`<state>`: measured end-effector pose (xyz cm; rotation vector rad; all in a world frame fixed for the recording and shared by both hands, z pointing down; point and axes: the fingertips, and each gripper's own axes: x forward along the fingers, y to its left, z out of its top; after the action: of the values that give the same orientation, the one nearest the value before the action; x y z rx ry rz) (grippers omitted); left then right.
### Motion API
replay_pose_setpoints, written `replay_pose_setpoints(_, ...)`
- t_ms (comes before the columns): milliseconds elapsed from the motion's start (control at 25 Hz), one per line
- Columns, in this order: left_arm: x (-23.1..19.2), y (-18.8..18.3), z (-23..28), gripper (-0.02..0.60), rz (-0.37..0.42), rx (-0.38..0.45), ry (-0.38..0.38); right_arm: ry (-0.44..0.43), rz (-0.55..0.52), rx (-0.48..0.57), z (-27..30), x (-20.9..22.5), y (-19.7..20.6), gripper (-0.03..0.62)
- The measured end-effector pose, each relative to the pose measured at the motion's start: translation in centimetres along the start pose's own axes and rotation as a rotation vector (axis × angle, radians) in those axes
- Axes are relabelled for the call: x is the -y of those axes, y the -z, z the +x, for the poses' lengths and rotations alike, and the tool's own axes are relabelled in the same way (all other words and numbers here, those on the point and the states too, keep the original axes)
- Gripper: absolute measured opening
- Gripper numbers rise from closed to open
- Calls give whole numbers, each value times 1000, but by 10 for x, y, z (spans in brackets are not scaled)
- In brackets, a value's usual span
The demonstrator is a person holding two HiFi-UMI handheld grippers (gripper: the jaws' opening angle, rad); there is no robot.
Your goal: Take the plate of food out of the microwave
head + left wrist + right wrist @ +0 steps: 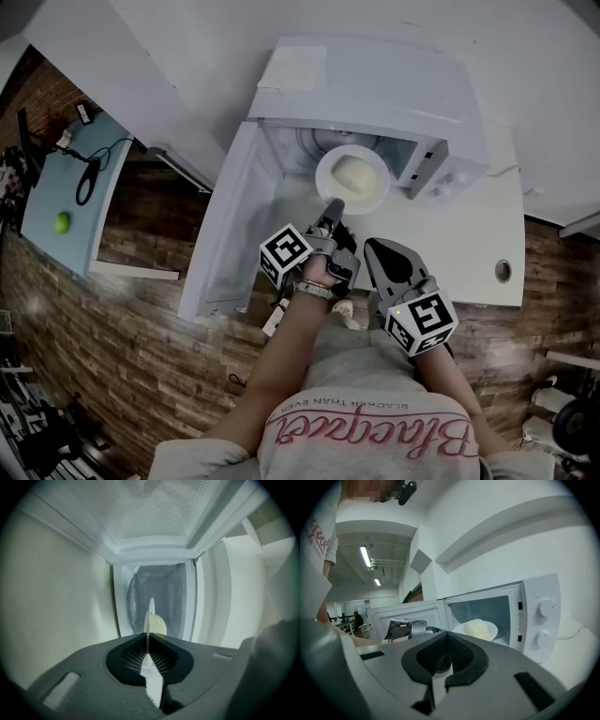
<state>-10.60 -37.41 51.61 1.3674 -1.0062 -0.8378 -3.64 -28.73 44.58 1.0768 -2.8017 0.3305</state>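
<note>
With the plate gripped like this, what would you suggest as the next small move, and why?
Probably draw the left gripper straight back, kept level: its fingers pinch the plate by its rim, and the food on it sits in the microwave's opening.

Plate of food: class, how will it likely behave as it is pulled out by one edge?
The plate looks thin and rigid, so it probably won't bend. The left gripper is clamped on its near rim only, so the far side may sag or tilt. The pale food mound could slide if the plate tips.
</note>
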Motion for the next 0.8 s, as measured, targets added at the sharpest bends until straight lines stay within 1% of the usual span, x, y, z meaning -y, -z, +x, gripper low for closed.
replay_pose_setpoints(160, -2, 3, -7, 15, 4, 6, 3, -3, 3, -9, -6, -5, 5, 12)
replay_pose_setpoints(320, 0, 6, -14, 15, 26, 13, 14, -11, -3, -7, -10, -9, 7, 11)
replay_pose_setpoints(520, 7, 10, -22, 15, 16, 32, 44, -23, -14, 1, -16, -13, 8, 12)
replay_pose_setpoints(800, 18, 17, -39, 15, 16, 54, 58, -12, -2, 36, -34, -15, 0, 11)
